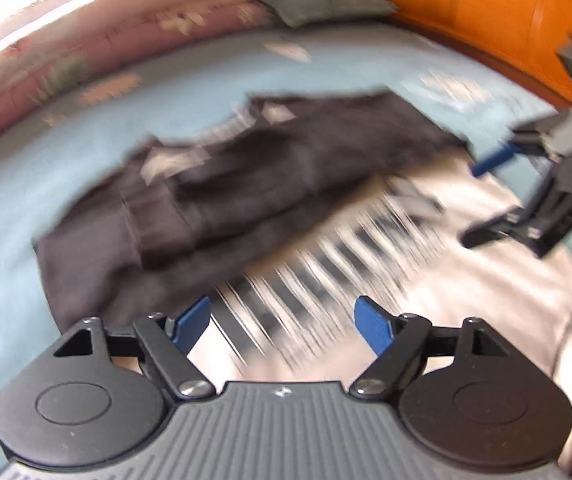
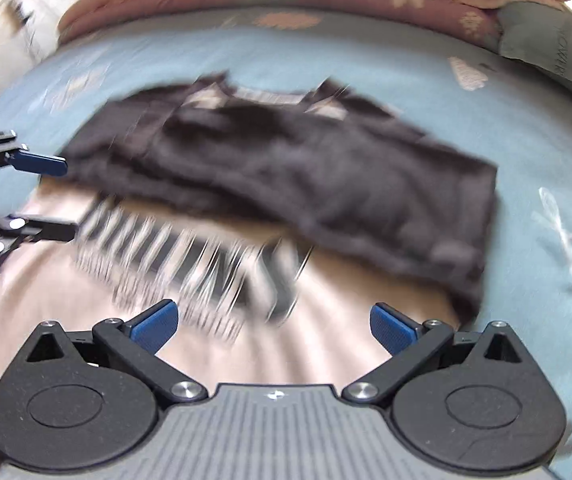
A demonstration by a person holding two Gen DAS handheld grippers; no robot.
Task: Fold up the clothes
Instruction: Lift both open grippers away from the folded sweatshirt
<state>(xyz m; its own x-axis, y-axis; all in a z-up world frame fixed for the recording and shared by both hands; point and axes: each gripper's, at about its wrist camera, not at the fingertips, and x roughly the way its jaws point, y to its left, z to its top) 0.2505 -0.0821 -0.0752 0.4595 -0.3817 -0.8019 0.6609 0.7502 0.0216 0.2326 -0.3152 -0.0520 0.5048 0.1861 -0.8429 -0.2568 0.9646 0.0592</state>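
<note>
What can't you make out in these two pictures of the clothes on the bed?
- Print on the pale garment: motion blur, both views.
- Dark garment folds and collar: blurred, both views.
- Pale garment's near edge: hidden behind the tongs' body in each view.
- Pillow lettering: too small; cut by right view's edge.

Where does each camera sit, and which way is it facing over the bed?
Left wrist: on the left tool, angled down at the dark garment; its open blue fingers and the right tool show.
Right wrist: on the right tool, angled down likewise; the left tool enters at left.
Shared: dark garment, pale printed garment, blue bedsheet.
</note>
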